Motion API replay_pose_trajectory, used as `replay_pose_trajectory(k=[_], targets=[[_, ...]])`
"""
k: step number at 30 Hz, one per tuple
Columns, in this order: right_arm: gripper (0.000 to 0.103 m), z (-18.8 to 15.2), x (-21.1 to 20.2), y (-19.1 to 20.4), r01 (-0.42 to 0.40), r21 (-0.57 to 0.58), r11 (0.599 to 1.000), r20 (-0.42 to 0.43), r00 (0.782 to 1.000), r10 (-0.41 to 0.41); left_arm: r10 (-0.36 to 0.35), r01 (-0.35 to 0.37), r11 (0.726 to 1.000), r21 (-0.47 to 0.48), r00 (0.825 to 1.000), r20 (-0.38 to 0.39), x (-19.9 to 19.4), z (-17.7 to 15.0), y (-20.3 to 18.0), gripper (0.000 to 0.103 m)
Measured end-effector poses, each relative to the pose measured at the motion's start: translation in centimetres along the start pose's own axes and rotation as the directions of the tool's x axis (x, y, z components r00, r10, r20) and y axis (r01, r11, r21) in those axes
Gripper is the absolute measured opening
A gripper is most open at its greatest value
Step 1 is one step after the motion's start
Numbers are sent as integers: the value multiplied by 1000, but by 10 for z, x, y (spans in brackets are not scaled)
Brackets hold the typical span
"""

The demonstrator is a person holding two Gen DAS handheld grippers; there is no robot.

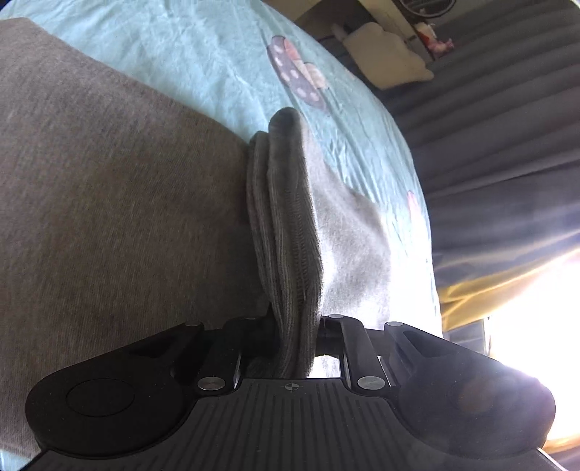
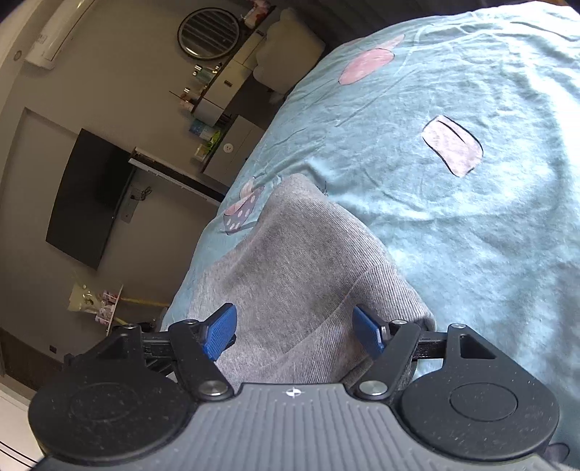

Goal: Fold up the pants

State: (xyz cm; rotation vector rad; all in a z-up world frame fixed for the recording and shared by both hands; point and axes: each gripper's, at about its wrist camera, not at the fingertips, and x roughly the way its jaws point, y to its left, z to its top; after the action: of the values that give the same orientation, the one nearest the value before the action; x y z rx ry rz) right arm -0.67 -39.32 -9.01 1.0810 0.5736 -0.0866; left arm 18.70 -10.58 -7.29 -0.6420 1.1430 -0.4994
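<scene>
A pair of grey knit jersey pants is spread over a pale turquoise bedsheet printed with pink cartoon shapes. In the left wrist view, the ribbed edge of the pants is seen gathered into several stacked layers and pinched upright between the fingers of the black left gripper, which are drawn close together on the bunched cloth. To the left of the pinch, the broad body of the pants is seen lying over the sheet; to the right, a paler grey face of the cloth is lit by strong glare.

In the right wrist view, the black right gripper is held with its fingers wide apart, the blue ribbed pads being plainly separated and nothing being clasped between them. A folded part of the pants with a ribbed band is seen lying on the sheet directly between and beyond the two pads. Whether the pads touch the cloth cannot be told.

Beyond the bed, a dark wall-mounted flat screen and a round mirror are seen on the grey wall, and dark grey curtains are visible in the left view.
</scene>
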Motion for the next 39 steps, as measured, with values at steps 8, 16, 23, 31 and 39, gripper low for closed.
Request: replay_pose_trajectory(k=[8, 16, 23, 31, 39], targets=[[82, -13, 4, -6, 3, 96, 995, -121, 993, 9, -36, 37, 993, -110, 999, 14, -18, 2, 14, 15], [59, -6, 19, -11, 18, 152, 988, -55, 998, -9, -49, 50, 995, -87, 999, 15, -34, 5, 9, 15], [20, -8, 30, -17, 131, 175, 976, -97, 989, -116, 56, -61, 995, 84, 996, 63, -57, 5, 16, 15], [27, -24, 42, 23, 195, -144, 970, -166, 962, -217, 203, -210, 971, 111, 977, 66, -63, -5, 61, 24], [31, -31, -1, 62, 111, -428, 897, -93, 982, -166, 229, -246, 959, 137, 965, 129, -52, 23, 59, 32]])
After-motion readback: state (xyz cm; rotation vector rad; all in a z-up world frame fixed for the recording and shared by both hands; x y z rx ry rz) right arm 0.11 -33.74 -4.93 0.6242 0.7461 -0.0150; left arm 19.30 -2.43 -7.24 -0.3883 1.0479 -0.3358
